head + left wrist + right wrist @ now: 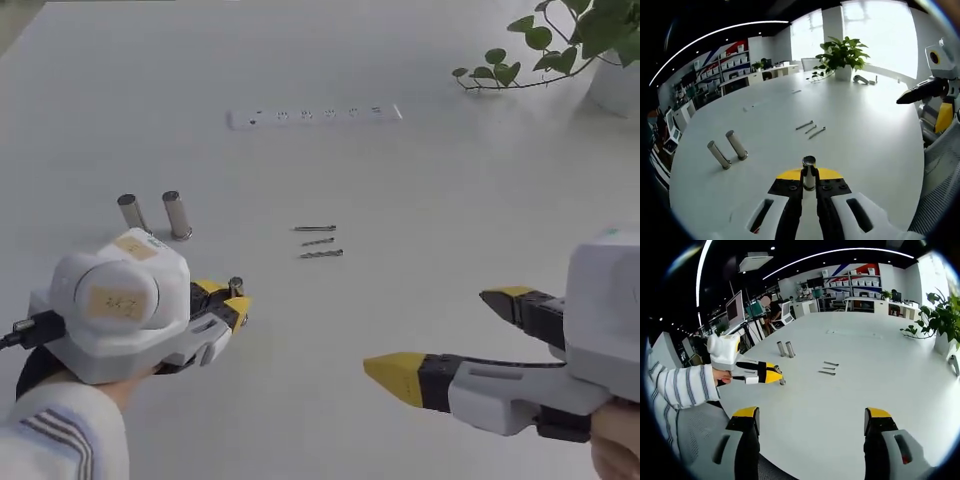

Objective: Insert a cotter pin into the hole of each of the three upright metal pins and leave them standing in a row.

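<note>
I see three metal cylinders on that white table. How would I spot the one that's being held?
On the white table, look at the near left side for the left gripper with yellow-tipped jaws. The metal pin is clamped between those jaws; its two neighbours stand free, side by side, farther back.

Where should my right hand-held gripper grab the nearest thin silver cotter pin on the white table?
I'd grip the nearest thin silver cotter pin across its shaft near one end, coming down from above with the open right hand-held gripper. It lies flat on the white table, with another cotter pin close beyond it.
</note>
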